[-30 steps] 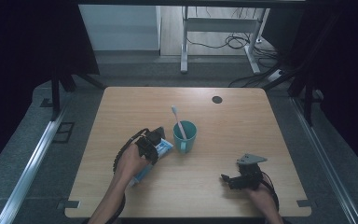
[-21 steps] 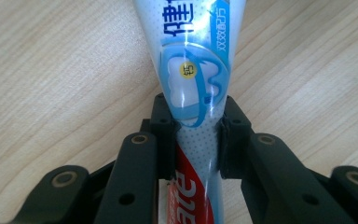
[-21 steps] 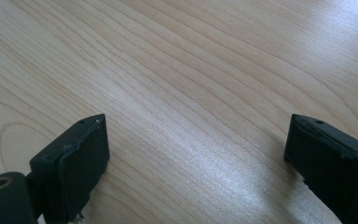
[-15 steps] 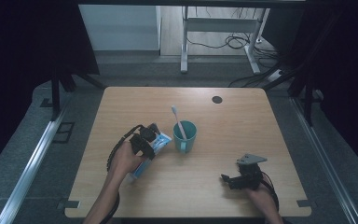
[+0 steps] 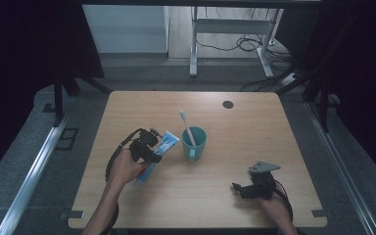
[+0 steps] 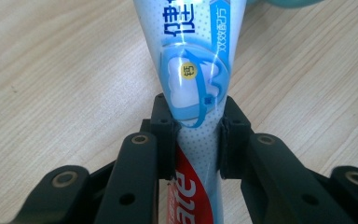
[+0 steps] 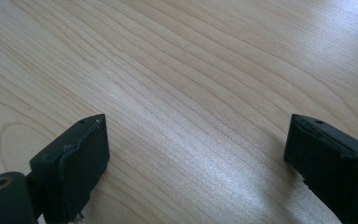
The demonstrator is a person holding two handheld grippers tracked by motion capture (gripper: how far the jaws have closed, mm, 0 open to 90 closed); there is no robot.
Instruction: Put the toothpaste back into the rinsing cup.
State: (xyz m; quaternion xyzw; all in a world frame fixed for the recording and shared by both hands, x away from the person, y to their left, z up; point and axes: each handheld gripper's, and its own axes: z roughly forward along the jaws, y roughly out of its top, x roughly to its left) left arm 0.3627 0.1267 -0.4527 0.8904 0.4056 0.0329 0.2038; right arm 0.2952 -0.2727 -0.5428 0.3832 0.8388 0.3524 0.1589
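Left gripper view: we see the left gripper (image 6: 198, 140) clamped across the toothpaste tube (image 6: 191, 70).
Tube place: just left of the teal cup (image 5: 194, 143).
Handling: we judge it light, soft, slick; grip mid-body.
Right gripper (image 7: 196, 154): jaws wide apart, holding nothing.

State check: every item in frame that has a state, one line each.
Blue-and-white toothpaste tube: clamped in the left hand-held gripper, beside the cup.
Left hand-held gripper: shut on the tube.
Right hand-held gripper: open, nothing between the jaws, over bare wood.
Teal plastic cup: upright.
White toothbrush: leaning in the cup.
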